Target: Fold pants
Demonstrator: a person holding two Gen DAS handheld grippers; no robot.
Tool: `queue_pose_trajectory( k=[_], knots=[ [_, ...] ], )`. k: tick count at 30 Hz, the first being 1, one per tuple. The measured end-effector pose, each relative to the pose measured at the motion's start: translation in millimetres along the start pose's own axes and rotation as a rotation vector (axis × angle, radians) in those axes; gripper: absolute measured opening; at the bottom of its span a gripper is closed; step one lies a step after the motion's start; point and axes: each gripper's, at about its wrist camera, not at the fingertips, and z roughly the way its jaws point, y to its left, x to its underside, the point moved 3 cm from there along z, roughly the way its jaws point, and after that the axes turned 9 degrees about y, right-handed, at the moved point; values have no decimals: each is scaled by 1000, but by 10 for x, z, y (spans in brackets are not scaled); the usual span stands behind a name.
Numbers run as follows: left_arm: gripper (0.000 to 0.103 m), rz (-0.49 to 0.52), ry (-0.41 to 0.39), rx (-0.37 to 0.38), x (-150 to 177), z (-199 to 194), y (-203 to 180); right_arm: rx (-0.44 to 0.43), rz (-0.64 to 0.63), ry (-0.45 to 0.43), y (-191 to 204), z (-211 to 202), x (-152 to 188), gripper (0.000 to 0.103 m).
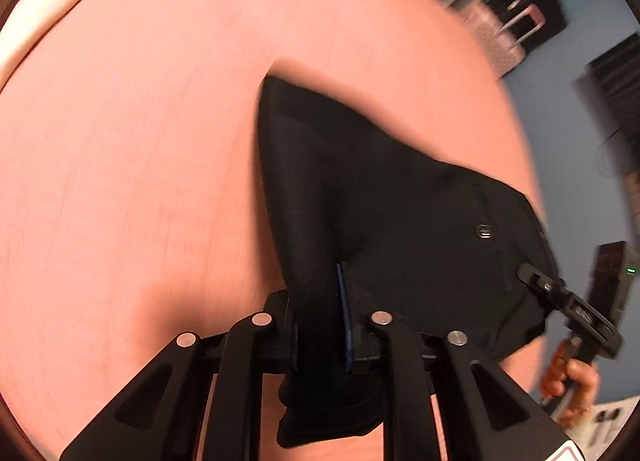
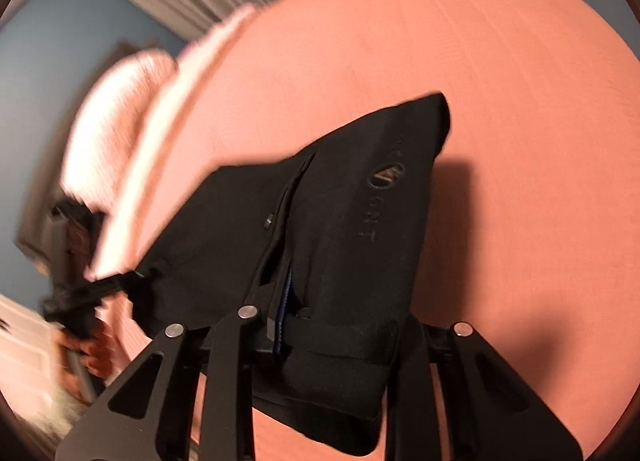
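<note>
The left gripper (image 1: 320, 325) is seen clamped on a thick bunched edge of the black pants (image 1: 380, 189), the cloth wedged between the blue-edged pads and a fold hanging below the jaws. The right gripper (image 2: 332, 325) is likewise closed on a bunched edge of the same pants (image 2: 320, 221), with a flap of cloth draped over and below its fingers. No earlier view is given, so only the present pinch can be told. From each claw the garment is stretched outward and away, its far part resting on the salmon-pink bed sheet (image 1: 160, 141), while the held edge is raised off that sheet. In the left wrist view the right gripper (image 1: 532, 277) is seen gripping the pants just beside a small metal button (image 1: 484, 231), with a person's hand (image 1: 572, 381) on its handle beyond the sheet's edge. A pink suitcase (image 1: 504, 37) stands well apart from the sheet, near the pleated curtain. Both views are smeared by motion, so it cannot be said for certain how many layers are caught in each pinch. The step in hand is judged to be the carrying of the held edge across the sheet to lay one half over the other. For this to be done well, both pinches should be kept level and evenly spread, so that the span between them is taut, and the edge should be lowered squarely onto the part resting on the sheet before either grip is released.
</note>
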Motion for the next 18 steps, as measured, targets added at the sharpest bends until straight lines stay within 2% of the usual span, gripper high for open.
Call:
queue_pose_trajectory(
  k=[1, 2, 3, 4, 5, 6, 7, 9, 11, 13, 14, 15, 16, 17, 18],
  knots=[
    [50, 25, 9, -103, 177, 226, 24, 24, 13, -8, -129, 135, 178, 61],
    [54, 32, -62, -139, 266, 226, 41, -71, 60, -94, -253, 28, 308, 62],
    [52, 30, -95, -161, 307, 145, 29, -78, 107, -100, -314, -74, 337, 61],
    [46, 27, -104, -213, 293, -16, -6, -32, 168, -148, -378, -316, 353, 59],
    [46, 40, -151, -254, 274, -191, -49, 6, 172, -215, -377, -539, 347, 53],
    [46, 64, -215, -287, 237, -393, -133, 24, 123, -281, -286, -777, 287, 50],
    [46, 103, -281, -327, 156, -600, -258, 41, 85, -302, -191, -879, 220, 42],
    [46, 159, -336, -343, -42, -725, -492, 34, -15, -325, 122, -970, -13, 39],
    [46, 168, -346, -338, -295, -586, -629, 24, -123, -317, 451, -790, -272, 37],
    [49, 186, -263, -339, -590, -198, -686, 90, -209, -251, 638, -385, -522, 36],
    [48, 170, -211, -386, -742, 63, -676, 166, -232, -195, 593, -104, -661, 34],
    [40, 148, -176, -447, -827, 259, -545, 215, -210, -175, 486, -51, -710, 34],
    [42, 109, -177, -419, -834, 268, -374, 188, -188, -180, 386, -94, -704, 32],
    [42, 81, -195, -376, -855, 184, -336, 163, -141, -221, 267, -281, -687, 34],
    [42, 59, -206, -376, -853, 96, -264, 168, -107, -258, 137, -454, -655, 36]
  ],
)
